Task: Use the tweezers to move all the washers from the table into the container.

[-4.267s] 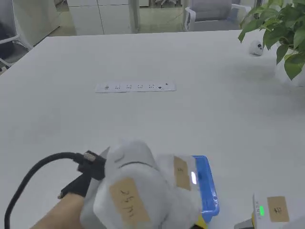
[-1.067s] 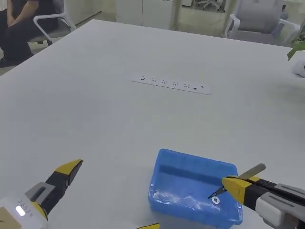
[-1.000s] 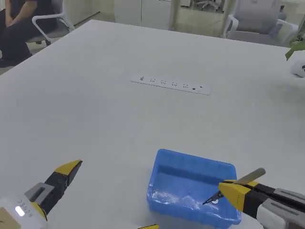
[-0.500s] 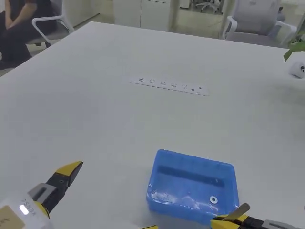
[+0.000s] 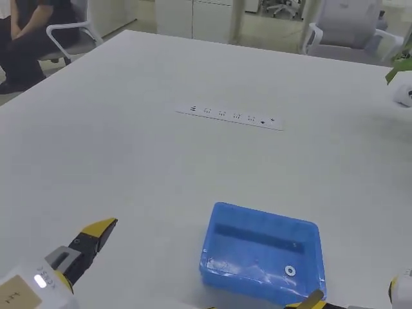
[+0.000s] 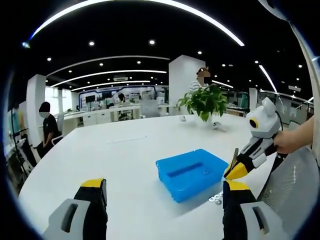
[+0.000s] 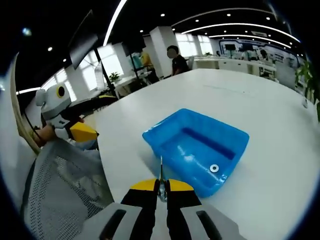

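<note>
The blue container [image 5: 257, 232] stands on the white table near its front edge, with one washer [image 5: 290, 271] lying inside. In the right gripper view the same container [image 7: 175, 132] and washer [image 7: 214, 168] lie just ahead of my right gripper [image 7: 160, 184], which is shut on the tweezers [image 7: 161, 170]; their tips hover short of the container's near wall. My left gripper [image 6: 162, 187] is wide open and holds nothing, to the left of the container [image 6: 192, 172]. A few washers [image 6: 216, 198] lie on the table by the container's near corner.
A flush power strip [image 5: 230, 117] sits in the middle of the table [image 5: 161, 154]. A potted plant [image 6: 205, 102] and a small white object [image 5: 404, 95] stand at the far right. A seated person [image 5: 22, 35] and chairs are beyond the left edge.
My right gripper has drawn the tweezers back out of the container toward me, down to the picture's bottom edge. A washer stays lying in the container. The left gripper has barely moved.
</note>
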### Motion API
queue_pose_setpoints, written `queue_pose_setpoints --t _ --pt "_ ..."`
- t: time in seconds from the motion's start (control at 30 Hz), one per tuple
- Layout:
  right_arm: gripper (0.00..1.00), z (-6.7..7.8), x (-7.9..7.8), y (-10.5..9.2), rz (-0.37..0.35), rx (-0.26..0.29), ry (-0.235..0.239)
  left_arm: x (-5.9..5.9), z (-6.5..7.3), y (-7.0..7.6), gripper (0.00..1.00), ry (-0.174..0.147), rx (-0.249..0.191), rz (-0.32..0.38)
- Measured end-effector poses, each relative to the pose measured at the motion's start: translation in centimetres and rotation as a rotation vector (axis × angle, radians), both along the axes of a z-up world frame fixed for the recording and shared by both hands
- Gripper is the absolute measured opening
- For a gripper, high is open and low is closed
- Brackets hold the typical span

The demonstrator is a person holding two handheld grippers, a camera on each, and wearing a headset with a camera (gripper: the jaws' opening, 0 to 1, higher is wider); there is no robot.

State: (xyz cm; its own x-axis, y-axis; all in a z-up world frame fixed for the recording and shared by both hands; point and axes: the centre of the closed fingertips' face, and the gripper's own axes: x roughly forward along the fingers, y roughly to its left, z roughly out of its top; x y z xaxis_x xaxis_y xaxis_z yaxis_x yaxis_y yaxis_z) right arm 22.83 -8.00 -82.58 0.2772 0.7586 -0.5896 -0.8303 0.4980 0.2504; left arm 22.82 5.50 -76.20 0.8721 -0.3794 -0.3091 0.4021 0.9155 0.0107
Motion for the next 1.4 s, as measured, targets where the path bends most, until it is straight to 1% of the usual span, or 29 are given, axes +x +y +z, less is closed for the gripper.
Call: queue_pose_setpoints --t 0.03,0.17,0.2,0.23,0.3,0.37,0.43,0.47,0.5,0.53,0.63,0.73,0.8,0.83,0.87,0.93,1.0,1.07,1.1,1.13,1.17,1.23,1.27,1.4 --pt "0.03 0.0 -0.2 0.1 0.017 -0.014 -0.014 0.0 0.0 0.0 0.99 0.0 0.0 0.0" --pt "0.03 0.0 -0.6 0.5 0.048 -0.033 -0.032 0.0 -0.1 0.1 0.99 0.005 0.002 0.001" --pt "0.03 -0.2 -0.7 0.5 0.064 -0.051 -0.045 0.0 -0.1 0.1 0.99 0.006 0.007 0.001" --pt "0.03 0.0 -0.7 0.7 0.07 -0.044 -0.056 0.0 -0.1 0.1 0.99 0.006 0.009 -0.001" --pt "0.03 0.0 -0.9 0.7 0.087 -0.061 -0.069 0.0 -0.1 0.0 0.98 0.008 0.009 -0.003" --pt "0.03 -0.1 -1.2 0.9 0.12 -0.078 -0.09 0.0 -0.3 0.0 0.95 0.015 0.012 -0.005" --pt "0.03 -0.1 -1.6 1.0 0.161 -0.105 -0.13 0.0 -0.3 0.1 0.96 0.017 0.014 -0.004" --pt "0.03 -0.1 -1.8 1.0 0.172 -0.113 -0.138 0.0 -0.2 0.1 0.96 0.011 0.012 -0.003" --pt "0.03 -0.1 -1.9 1.1 0.184 -0.122 -0.156 0.0 0.2 -0.1 0.97 -0.006 0.0 -0.007" --pt "0.03 -0.2 -2.0 1.0 0.187 -0.126 -0.16 0.0 0.3 -0.2 0.98 -0.014 -0.008 -0.009" --pt "0.03 -0.2 -1.9 0.9 0.191 -0.128 -0.17 0.0 0.2 0.0 0.98 -0.008 -0.005 -0.002" --pt "0.03 -0.3 -2.0 0.7 0.235 -0.155 -0.215 0.0 0.4 -0.2 0.98 -0.019 -0.019 -0.006" --pt "0.03 -0.3 -2.5 0.9 0.289 -0.165 -0.26 0.0 0.4 -0.1 0.98 -0.02 -0.015 -0.004" --pt "0.02 -0.3 -2.7 1.1 0.317 -0.169 -0.298 0.0 0.4 -0.1 0.98 -0.019 -0.014 -0.003" --pt "0.02 -0.4 -2.9 1.1 0.316 -0.168 -0.299 0.0 0.4 -0.1 0.98 -0.017 -0.017 -0.004" --pt "0.02 -0.4 -3.0 1.2 0.324 -0.181 -0.316 0.0 0.4 0.0 0.98 -0.015 -0.014 -0.003" --pt "0.02 -0.3 -2.7 1.2 0.314 -0.182 -0.317 0.0 0.3 0.0 0.98 -0.015 -0.006 0.001" --pt "0.02 -0.3 -2.5 1.2 0.297 -0.175 -0.308 0.0 0.3 0.1 0.98 -0.014 -0.008 0.003" --pt "0.02 -0.2 -2.5 1.1 0.289 -0.165 -0.297 0.0 0.3 0.1 0.98 -0.013 -0.01 0.004" --pt "0.02 -0.1 -2.8 1.3 0.273 -0.12 -0.253 0.0 0.3 0.1 0.98 -0.014 -0.011 0.004" --pt "0.02 0.0 -2.8 1.3 0.259 -0.1 -0.239 0.1 0.3 0.1 0.98 -0.014 -0.011 0.005" --pt "0.02 0.5 -2.3 0.8 0.232 -0.091 -0.229 0.0 0.3 0.0 0.97 -0.014 -0.014 0.004" --pt "0.02 0.8 -2.3 0.7 0.226 -0.084 -0.223 0.0 0.4 -0.1 0.97 -0.013 -0.018 0.001" --pt "0.02 3.0 -1.5 0.6 0.171 -0.009 -0.192 0.0 0.5 -0.1 0.97 -0.019 -0.026 0.0"
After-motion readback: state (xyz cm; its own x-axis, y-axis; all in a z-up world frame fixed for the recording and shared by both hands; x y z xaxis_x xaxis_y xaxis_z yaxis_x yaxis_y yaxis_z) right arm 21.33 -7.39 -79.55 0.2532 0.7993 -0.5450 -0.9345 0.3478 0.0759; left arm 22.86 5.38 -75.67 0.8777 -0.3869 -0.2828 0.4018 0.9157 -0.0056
